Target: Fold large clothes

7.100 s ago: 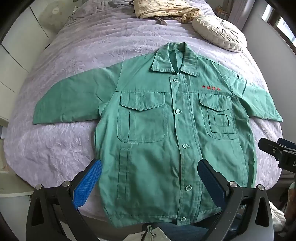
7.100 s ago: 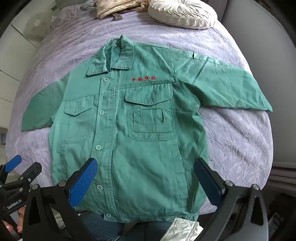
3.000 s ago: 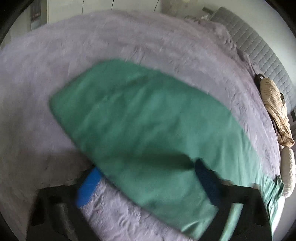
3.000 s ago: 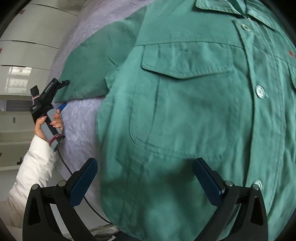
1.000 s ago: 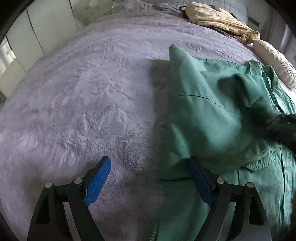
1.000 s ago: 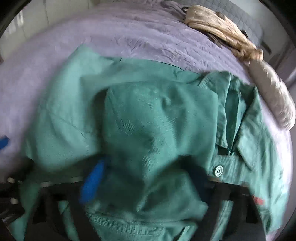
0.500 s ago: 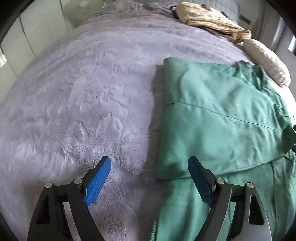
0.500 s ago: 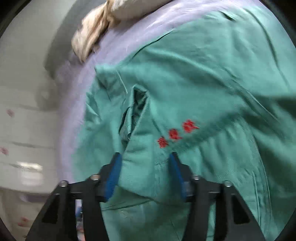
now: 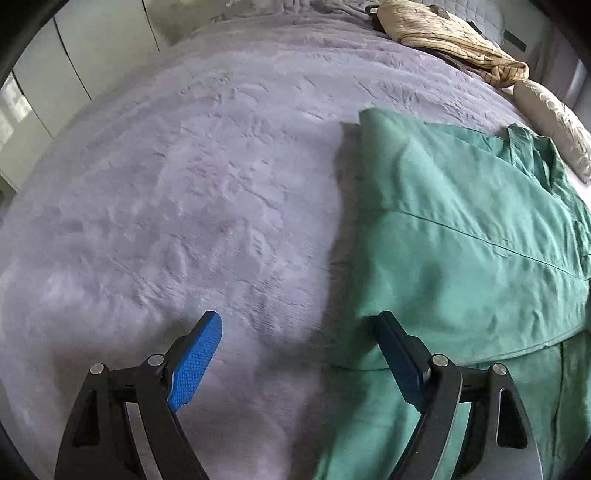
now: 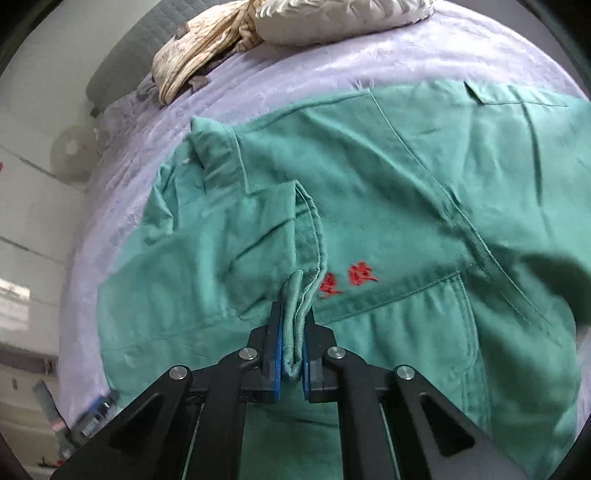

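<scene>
A green work jacket [image 10: 388, 206] with red embroidered characters lies on the lilac bed [image 10: 369, 55]. One sleeve [image 9: 461, 240] is folded across its chest. My right gripper [image 10: 291, 332] is shut on that sleeve's cuff [image 10: 299, 291], held just left of the red characters. My left gripper [image 9: 299, 354] is open and empty, low over the bedspread [image 9: 203, 203] at the jacket's folded left edge, with its right finger over the fabric.
A beige crumpled garment [image 9: 443, 33] and a cream round cushion [image 9: 554, 122] lie at the head of the bed; both also show in the right wrist view, the garment [image 10: 199, 62] and cushion [image 10: 332, 18]. White cupboards [image 9: 55, 74] stand beyond the bed.
My right gripper has closed on the sleeve cuff, which now rests over the chest. My left gripper has barely moved and stays open.
</scene>
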`<state>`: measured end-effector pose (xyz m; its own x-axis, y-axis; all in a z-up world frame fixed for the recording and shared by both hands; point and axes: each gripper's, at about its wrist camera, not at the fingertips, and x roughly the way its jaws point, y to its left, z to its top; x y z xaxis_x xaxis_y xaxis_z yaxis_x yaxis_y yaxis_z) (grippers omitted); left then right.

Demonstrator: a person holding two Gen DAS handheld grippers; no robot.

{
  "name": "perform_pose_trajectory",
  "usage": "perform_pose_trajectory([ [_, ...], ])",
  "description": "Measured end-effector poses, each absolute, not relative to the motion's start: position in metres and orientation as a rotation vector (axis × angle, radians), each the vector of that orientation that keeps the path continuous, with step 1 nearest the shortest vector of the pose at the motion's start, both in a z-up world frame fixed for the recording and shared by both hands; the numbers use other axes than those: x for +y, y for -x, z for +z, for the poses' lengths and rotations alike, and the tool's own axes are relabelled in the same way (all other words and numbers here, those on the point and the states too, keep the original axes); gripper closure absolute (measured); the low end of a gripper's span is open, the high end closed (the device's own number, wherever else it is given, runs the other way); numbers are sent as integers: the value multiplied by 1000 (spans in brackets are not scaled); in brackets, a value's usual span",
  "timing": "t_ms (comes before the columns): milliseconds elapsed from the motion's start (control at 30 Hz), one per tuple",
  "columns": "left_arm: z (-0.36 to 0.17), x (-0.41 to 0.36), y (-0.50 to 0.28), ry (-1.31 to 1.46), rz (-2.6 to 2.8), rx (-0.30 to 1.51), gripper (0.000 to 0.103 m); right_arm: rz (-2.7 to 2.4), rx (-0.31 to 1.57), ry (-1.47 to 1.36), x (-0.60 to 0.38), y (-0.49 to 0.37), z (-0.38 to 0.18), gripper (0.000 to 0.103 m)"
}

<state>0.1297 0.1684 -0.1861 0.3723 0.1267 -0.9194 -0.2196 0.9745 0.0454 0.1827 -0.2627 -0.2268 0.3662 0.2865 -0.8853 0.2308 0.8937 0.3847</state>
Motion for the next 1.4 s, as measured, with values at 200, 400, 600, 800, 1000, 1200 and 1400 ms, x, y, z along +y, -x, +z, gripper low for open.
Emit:
perform_pose_trajectory([
  [200,-176,190,-153,191,148,1175,17,63,1215,-617,-290,-163,-226,84],
  [400,-202,176,-226,243,-2,1249,17,137,1202,-678,-285,-165,-226,49],
  [600,-200,165,-255,266,-60,1232,98,106,1237,-583,-265,-177,-225,90],
  [800,-182,171,-260,189,-34,1143,98,144,1141,-476,-250,-189,-196,95],
  [1000,-207,184,-263,164,114,1185,98,82,1232,-567,-269,-192,-240,96],
  [1200,-176,187,-239,139,123,1138,98,27,1239,-605,-282,-177,-231,90],
  [1400,-150,153,-210,119,12,1143,98,18,1250,-656,-294,-152,-218,87],
])
